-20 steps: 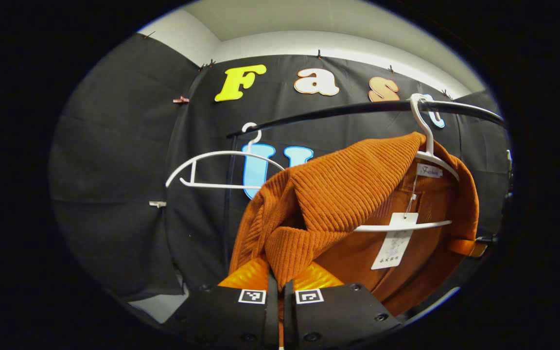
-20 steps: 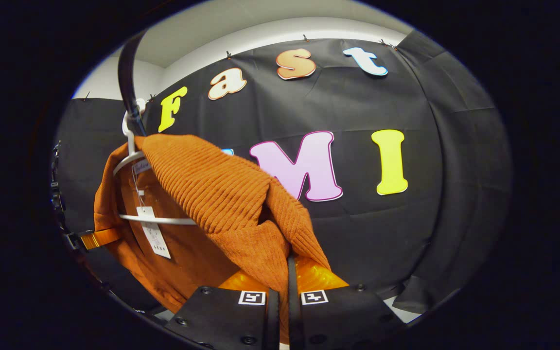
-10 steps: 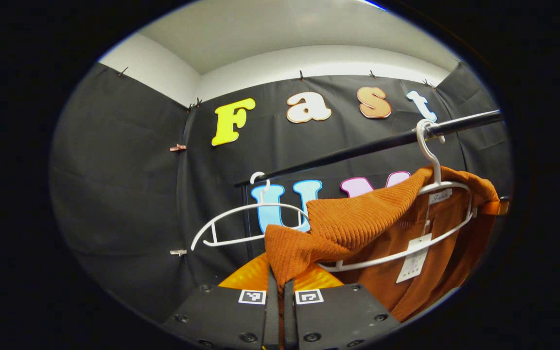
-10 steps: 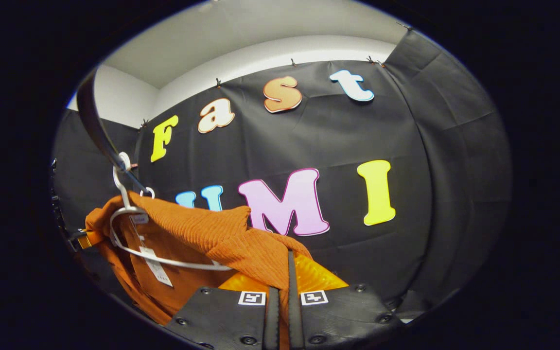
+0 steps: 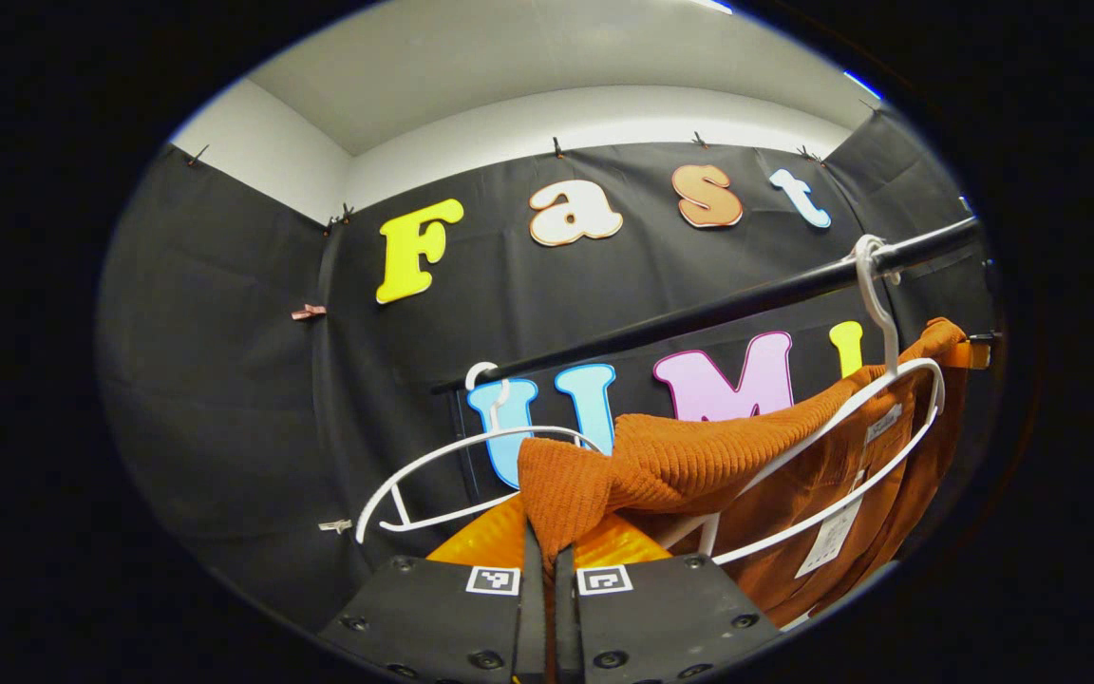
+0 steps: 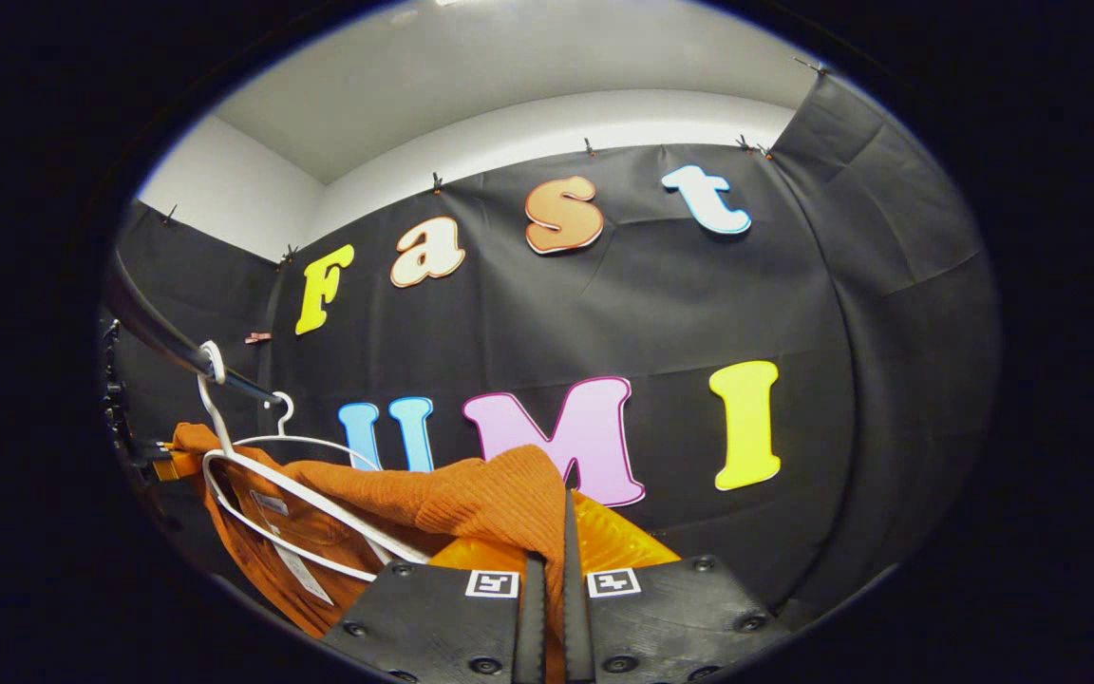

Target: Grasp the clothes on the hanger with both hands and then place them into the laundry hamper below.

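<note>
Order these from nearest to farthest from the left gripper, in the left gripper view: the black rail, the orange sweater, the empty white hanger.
1. orange sweater: pinched in the left gripper, trailing right.
2. empty white hanger: just behind, to the left.
3. black rail: above, farthest back.

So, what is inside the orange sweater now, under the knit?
Inside the orange sweater the white hanger shows, hooked on the black rail, with a paper tag below. The knit covers the hanger's other shoulder.
</note>
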Tool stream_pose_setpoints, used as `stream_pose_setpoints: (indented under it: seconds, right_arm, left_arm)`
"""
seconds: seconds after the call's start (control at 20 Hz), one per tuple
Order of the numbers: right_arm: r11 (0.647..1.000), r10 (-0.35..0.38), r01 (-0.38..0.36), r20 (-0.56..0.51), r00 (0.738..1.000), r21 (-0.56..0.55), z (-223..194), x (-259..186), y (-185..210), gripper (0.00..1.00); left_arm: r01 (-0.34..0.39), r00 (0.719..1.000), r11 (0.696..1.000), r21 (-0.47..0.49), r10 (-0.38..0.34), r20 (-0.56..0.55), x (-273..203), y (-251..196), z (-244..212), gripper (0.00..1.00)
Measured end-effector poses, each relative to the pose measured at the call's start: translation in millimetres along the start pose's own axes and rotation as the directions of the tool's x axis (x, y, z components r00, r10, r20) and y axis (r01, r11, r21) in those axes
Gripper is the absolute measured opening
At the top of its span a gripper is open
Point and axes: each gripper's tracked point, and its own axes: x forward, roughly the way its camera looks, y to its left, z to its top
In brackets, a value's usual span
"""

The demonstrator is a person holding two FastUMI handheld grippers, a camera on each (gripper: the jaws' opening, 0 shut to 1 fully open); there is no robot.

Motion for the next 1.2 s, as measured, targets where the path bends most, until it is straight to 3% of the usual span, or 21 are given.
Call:
stream_pose_setpoints:
  seconds: [0.2, 0.4, 0.5, 0.65, 0.9, 1.2]
  right_arm:
    - [0.999, -0.001, 0.003, -0.074, 0.997, 0.034, -36.3, 0.4, -10.6, 0.16]
    - [0.999, 0.006, -0.003, -0.066, 0.998, 0.044, -42.3, -12.1, -15.9, 0.12]
    - [1.000, -0.019, 0.021, -0.112, 0.994, 0.013, -60.3, -17.9, -24.1, 0.12]
    - [0.997, -0.048, 0.059, -0.182, 0.982, 0.054, -92.8, -29.7, -27.3, 0.12]
    - [0.991, -0.039, 0.078, -0.316, 0.948, 0.111, -156.8, -62.3, -13.5, 0.12]
    - [0.985, -0.008, 0.076, -0.406, 0.914, 0.152, -199.9, -89.9, 10.1, 0.12]
  left_arm:
    - [0.031, 0.998, 0.996, -0.083, -0.036, -0.059, 2.1, -5.7, -39.1, 0.08]
    - [0.002, 0.996, 0.990, -0.139, -0.015, -0.093, -8.9, -4.5, -70.7, 0.07]
    - [0.007, 0.991, 0.984, -0.179, -0.031, -0.131, -14.3, -13.6, -87.3, 0.07]
    - [0.020, 0.981, 0.981, -0.191, -0.055, -0.183, -29.4, -34.4, -115.1, 0.08]
    - [0.066, 0.942, 0.977, -0.204, -0.129, -0.310, -61.2, -81.7, -170.0, 0.08]
    - [0.107, 0.899, 0.966, -0.236, -0.195, -0.391, -93.6, -120.2, -203.6, 0.08]
